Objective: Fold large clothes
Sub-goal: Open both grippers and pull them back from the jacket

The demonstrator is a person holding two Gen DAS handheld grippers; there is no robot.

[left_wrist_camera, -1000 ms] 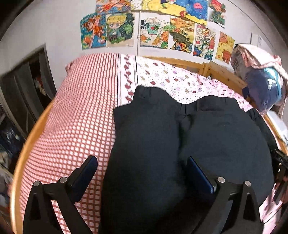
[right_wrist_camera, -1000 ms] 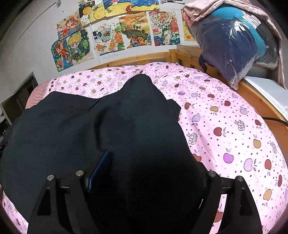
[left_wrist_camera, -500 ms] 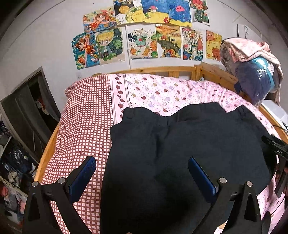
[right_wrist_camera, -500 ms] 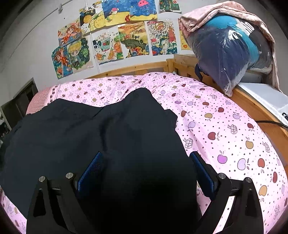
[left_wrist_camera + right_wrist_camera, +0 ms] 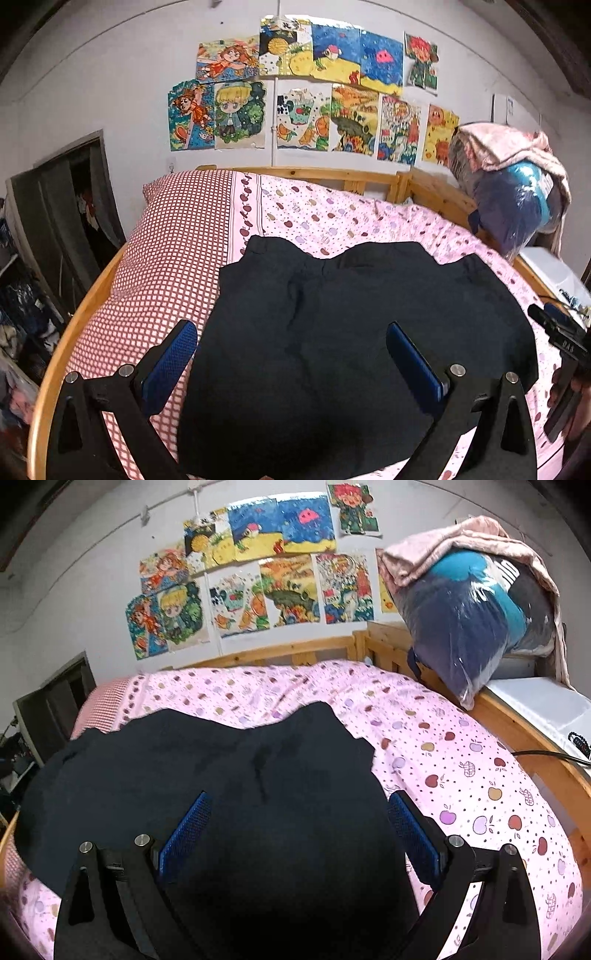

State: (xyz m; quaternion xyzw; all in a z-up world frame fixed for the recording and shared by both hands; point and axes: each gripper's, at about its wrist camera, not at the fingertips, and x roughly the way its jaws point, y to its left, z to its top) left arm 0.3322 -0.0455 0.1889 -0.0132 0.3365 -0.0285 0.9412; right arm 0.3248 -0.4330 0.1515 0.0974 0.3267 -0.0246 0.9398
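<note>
Black garment spread on the bed — long axis crosswise, beneath both tools; left tool and right tool gape empty, the right nearer its right edge

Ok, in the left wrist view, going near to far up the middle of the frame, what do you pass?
Left tongs, open → dark garment spread flat → pink apple-print bedsheet → wooden headboard rail → drawings on the wall.
</note>
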